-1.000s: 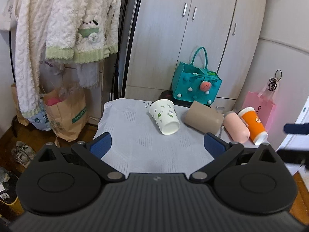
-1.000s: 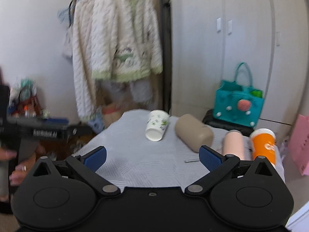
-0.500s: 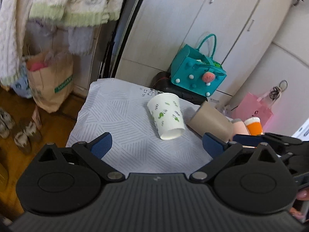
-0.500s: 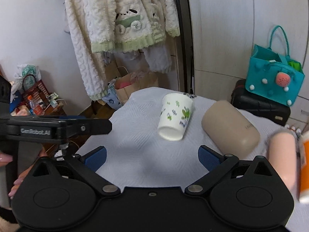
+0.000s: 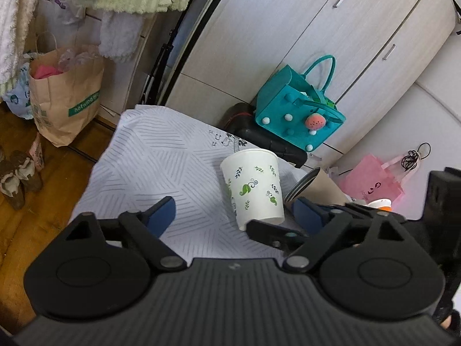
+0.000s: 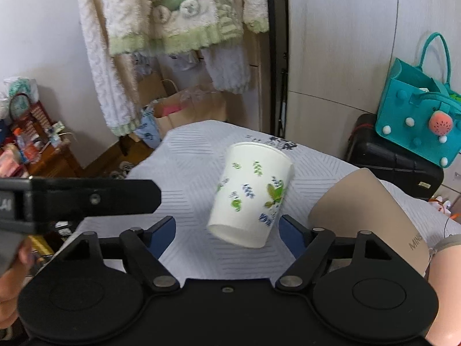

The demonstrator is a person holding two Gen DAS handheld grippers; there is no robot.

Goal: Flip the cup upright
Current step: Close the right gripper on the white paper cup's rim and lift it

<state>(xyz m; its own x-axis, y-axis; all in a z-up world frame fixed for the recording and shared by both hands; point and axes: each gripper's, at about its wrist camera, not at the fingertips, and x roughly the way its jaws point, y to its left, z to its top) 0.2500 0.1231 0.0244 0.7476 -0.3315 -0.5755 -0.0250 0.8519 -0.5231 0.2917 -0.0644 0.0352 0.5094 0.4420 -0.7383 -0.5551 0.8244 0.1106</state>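
A white paper cup with green and blue leaf prints (image 5: 253,187) lies on its side on the white patterned tablecloth (image 5: 161,155); it also shows in the right wrist view (image 6: 250,199). My right gripper (image 6: 227,227) is open, its blue pads on either side of the cup's near end, not touching. My left gripper (image 5: 233,212) is open, and the cup lies ahead of it toward its right finger. The right gripper's fingers (image 5: 273,230) reach in under the cup in the left wrist view.
A tan cup (image 6: 371,216) lies on its side right of the white cup, with a pink cup (image 6: 443,288) and an orange cup (image 5: 381,203) beyond. A teal bag (image 5: 296,115), black case, pink bag (image 5: 377,181), paper bag (image 5: 63,98) and wardrobe stand around the table.
Both grippers have moved forward and down toward the white cup. The right gripper's open fingers now straddle the cup's near end. The cup has not moved.
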